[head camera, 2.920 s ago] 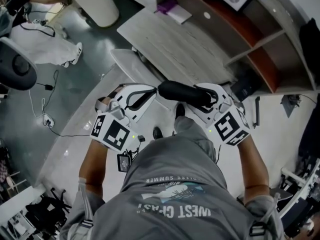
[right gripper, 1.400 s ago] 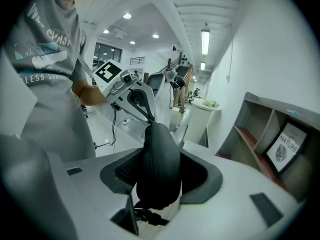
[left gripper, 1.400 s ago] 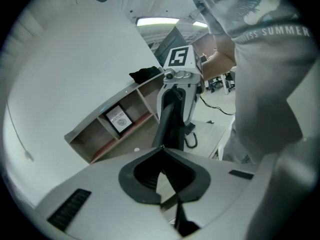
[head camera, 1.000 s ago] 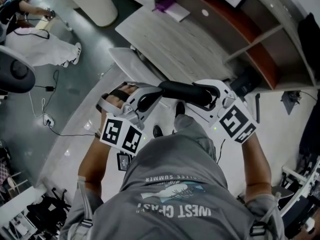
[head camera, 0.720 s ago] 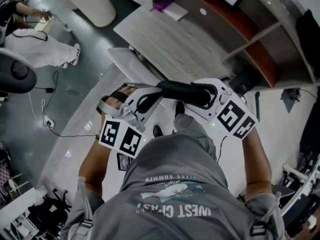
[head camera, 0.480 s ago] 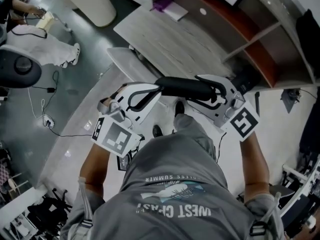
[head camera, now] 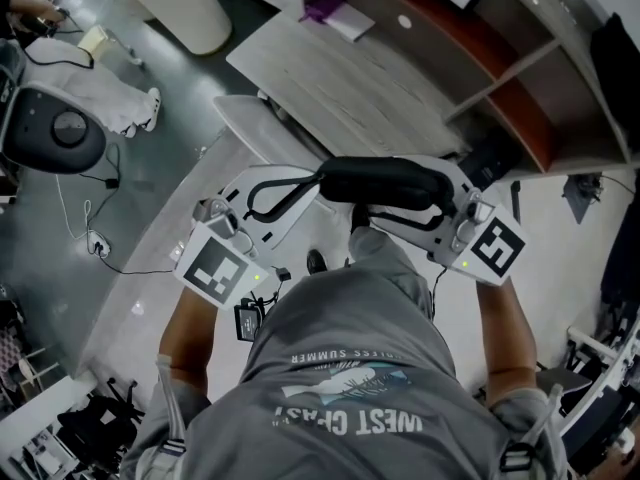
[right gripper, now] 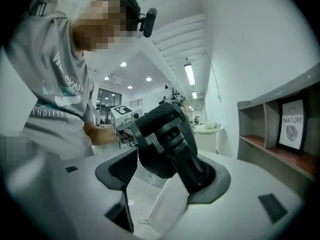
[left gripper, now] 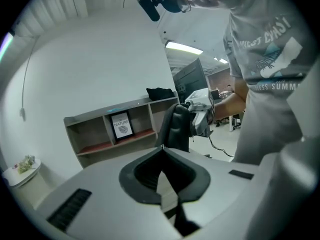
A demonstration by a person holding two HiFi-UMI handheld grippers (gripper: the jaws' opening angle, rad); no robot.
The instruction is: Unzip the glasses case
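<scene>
Head view: L gripper [head camera: 312,181] clenched at the 9 o'clock end of the glasses case [head camera: 385,180], prob. on the zip pull [left gripper: 161,147]. Case is mid-air, its 3 o'clock end between the R gripper [head camera: 428,196] jaws, which have just been opening wide and aren't squeezing. Risk: w/ R slack, case hangs off that thin pinch & may swing or drop.

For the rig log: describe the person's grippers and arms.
The left gripper and right gripper are white moulded shells with dark grey ribbed pads; each carries a cube with black-and-white square markers and a small green light. A thin black cable hangs from the right one. The person wears a grey printed, short-sleeved T-shirt. The right gripper's jaws have just been opening, the black glasses case between them.
</scene>
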